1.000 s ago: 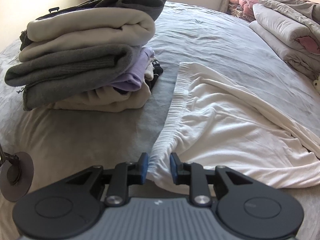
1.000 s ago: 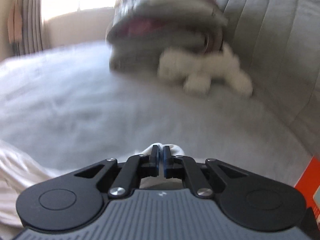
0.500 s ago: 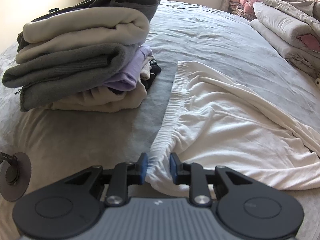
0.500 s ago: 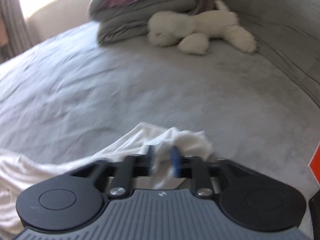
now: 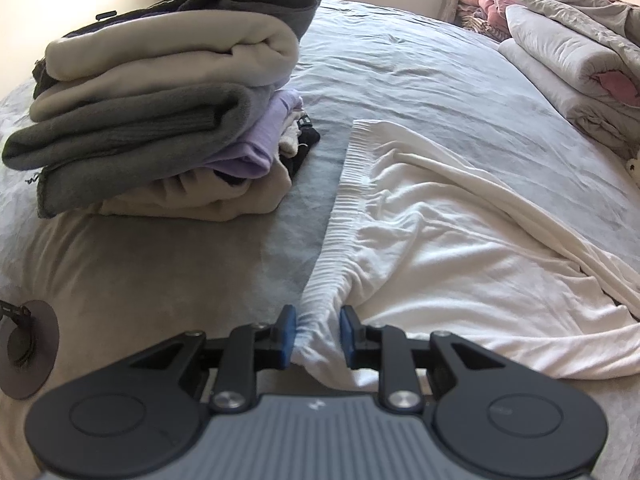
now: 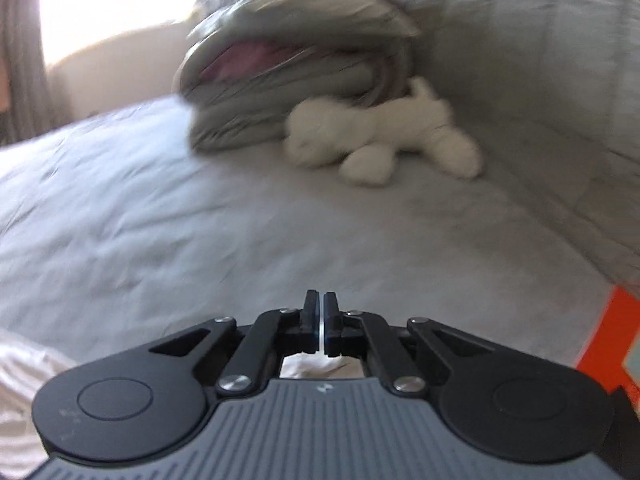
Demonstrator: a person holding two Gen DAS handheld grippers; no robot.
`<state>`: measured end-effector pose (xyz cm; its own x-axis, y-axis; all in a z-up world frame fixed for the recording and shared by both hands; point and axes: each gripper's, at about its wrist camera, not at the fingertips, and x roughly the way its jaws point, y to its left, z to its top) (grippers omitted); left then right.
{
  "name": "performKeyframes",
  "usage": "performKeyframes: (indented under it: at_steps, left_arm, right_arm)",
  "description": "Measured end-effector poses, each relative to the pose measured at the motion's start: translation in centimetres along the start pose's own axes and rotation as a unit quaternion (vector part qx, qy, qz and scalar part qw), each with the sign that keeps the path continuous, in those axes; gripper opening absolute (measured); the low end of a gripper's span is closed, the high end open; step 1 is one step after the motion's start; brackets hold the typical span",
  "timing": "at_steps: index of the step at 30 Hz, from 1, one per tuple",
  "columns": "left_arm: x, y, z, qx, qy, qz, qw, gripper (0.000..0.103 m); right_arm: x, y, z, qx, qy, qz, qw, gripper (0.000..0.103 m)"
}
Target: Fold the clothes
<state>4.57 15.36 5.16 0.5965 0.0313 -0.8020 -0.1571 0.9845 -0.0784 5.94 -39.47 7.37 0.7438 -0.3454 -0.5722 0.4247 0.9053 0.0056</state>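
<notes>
A white garment (image 5: 460,248) lies spread on the grey bed sheet (image 5: 420,76), its ribbed waistband running toward me. My left gripper (image 5: 318,338) is shut on the near end of that waistband, and the cloth bunches between the blue pads. In the blurred right wrist view my right gripper (image 6: 321,320) is shut, its pads together. No cloth sticks out past its tips. A bit of the white garment (image 6: 310,366) shows just under its fingers, and I cannot tell whether any of it is pinched.
A tall stack of folded clothes (image 5: 160,92) in grey, cream and lilac sits at the left. Rolled bedding (image 5: 568,64) lies at the far right. A white plush toy (image 6: 380,144) rests against grey folded bedding (image 6: 296,60). An orange object (image 6: 612,336) is at the right edge.
The right gripper opened over the garment's end half a second ago and has shut again; no cloth shows past its tips now. The left gripper kept its hold and place.
</notes>
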Motion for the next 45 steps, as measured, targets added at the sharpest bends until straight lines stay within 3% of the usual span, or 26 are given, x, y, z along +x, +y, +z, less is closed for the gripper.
performKeyframes:
  at_steps: [3, 4, 8, 10, 12, 15, 17, 19, 21, 28, 34, 40, 42, 45]
  left_arm:
    - [0.0, 0.0, 0.1, -0.004, 0.001, -0.002, 1.0000, 0.024]
    - [0.0, 0.0, 0.1, -0.005, 0.001, -0.002, 1.0000, 0.024]
    - [0.1, -0.3, 0.1, -0.003, 0.001, -0.001, 1.0000, 0.024]
    - [0.1, -0.4, 0.0, -0.001, 0.002, -0.001, 1.0000, 0.024]
    - [0.1, -0.4, 0.0, 0.000, 0.001, 0.000, 1.0000, 0.024]
    - [0.2, -0.4, -0.1, 0.000, 0.001, 0.001, 1.0000, 0.024]
    - [0.2, -0.4, -0.1, 0.001, 0.002, 0.000, 1.0000, 0.024]
    - [0.2, -0.4, 0.0, 0.001, 0.002, 0.000, 1.0000, 0.024]
    - [0.2, -0.5, 0.0, 0.002, 0.001, 0.001, 1.0000, 0.024]
    - [0.1, -0.6, 0.0, 0.001, 0.000, -0.007, 1.0000, 0.021]
    - [0.1, -0.4, 0.0, -0.001, 0.004, -0.009, 1.0000, 0.021]
    - [0.0, -0.1, 0.2, -0.015, 0.004, -0.016, 0.9997, 0.017]
    - [-0.1, 0.1, 0.1, -0.016, 0.003, -0.017, 0.9997, 0.016]
    - [-0.2, 0.8, 0.2, -0.025, 0.005, -0.023, 0.9994, 0.016]
  right_arm:
    - [0.4, -1.7, -0.3, 0.031, 0.014, -0.013, 0.999, 0.004]
    - [0.9, -1.9, -0.6, 0.035, 0.034, 0.007, 0.999, 0.012]
    - [2.0, -1.3, -1.5, 0.021, 0.104, 0.061, 0.992, 0.020]
    - [2.3, 0.0, -2.0, -0.011, 0.121, 0.074, 0.990, 0.064]
    - [2.5, 1.5, -2.5, -0.048, 0.129, 0.075, 0.988, 0.071]
    - [3.5, 3.1, -3.3, -0.084, 0.139, 0.072, 0.984, 0.071]
    - [3.8, 3.9, -3.9, -0.110, 0.135, 0.072, 0.982, 0.064]
    - [4.0, 4.2, -3.9, -0.119, 0.125, 0.068, 0.983, 0.012]
    - [3.5, 3.9, -3.4, -0.109, 0.108, 0.059, 0.986, 0.005]
    - [1.2, 1.4, -0.8, -0.039, 0.025, 0.065, 0.997, 0.004]
    - [0.3, -0.3, -0.8, -0.028, 0.056, 0.084, 0.994, 0.004]
    - [-3.1, -2.6, -1.6, -0.001, 0.016, 0.091, 0.996, 0.004]
    - [-4.1, -3.1, -2.7, -0.006, 0.021, 0.102, 0.995, 0.004]
    - [-4.9, -3.9, -5.5, -0.039, 0.079, 0.105, 0.991, 0.005]
